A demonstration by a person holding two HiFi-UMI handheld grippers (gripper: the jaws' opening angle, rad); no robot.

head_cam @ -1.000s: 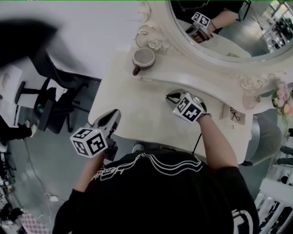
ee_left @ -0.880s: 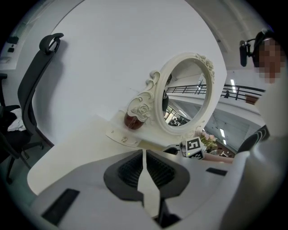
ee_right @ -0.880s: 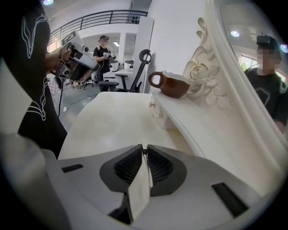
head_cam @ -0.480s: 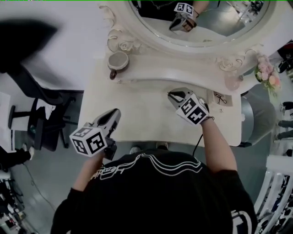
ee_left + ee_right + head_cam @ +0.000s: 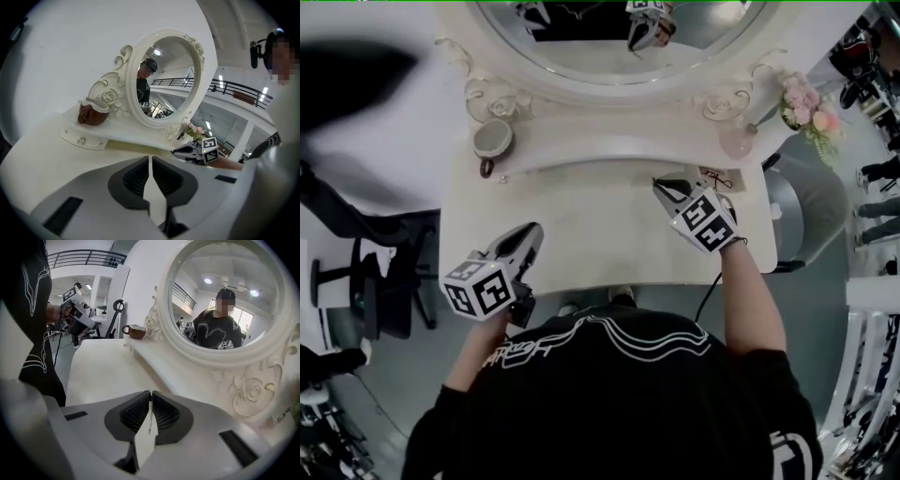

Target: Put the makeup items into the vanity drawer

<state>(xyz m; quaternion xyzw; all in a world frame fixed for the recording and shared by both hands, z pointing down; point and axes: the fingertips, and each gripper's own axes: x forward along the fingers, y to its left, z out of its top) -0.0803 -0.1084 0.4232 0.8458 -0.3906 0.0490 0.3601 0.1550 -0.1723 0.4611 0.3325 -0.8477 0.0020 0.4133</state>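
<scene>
Status: no makeup items showed anywhere on the vanity (image 5: 581, 234), whose top was bare in all three views. So either the task was finished or nothing had been laid out yet; I couldn't tell which.

The only drawer (image 5: 82, 139) I could make out, a small one with a knob at the left end of the raised shelf, was closed, contents hidden. There was a small dark thing (image 5: 719, 177) at the shelf's right end, centre right of the head view, too small to identify.

Grippers:
- left gripper (image 5: 528, 234), lower left of the head view: jaws all but pressed together, nothing between them, over the vanity's front edge
- right gripper (image 5: 664, 187), centre right: jaws pressed together, nothing I could name in them, tips near the shelf's right end

Containers:
- brown mug (image 5: 492, 139), upper left on the shelf: pale top, contents not readable
- pink flowers (image 5: 806, 98), upper right beside the mirror (image 5: 609, 37): their holder wasn't clear

My read: if any work was left, it was opening the drawer and finding the items.
</scene>
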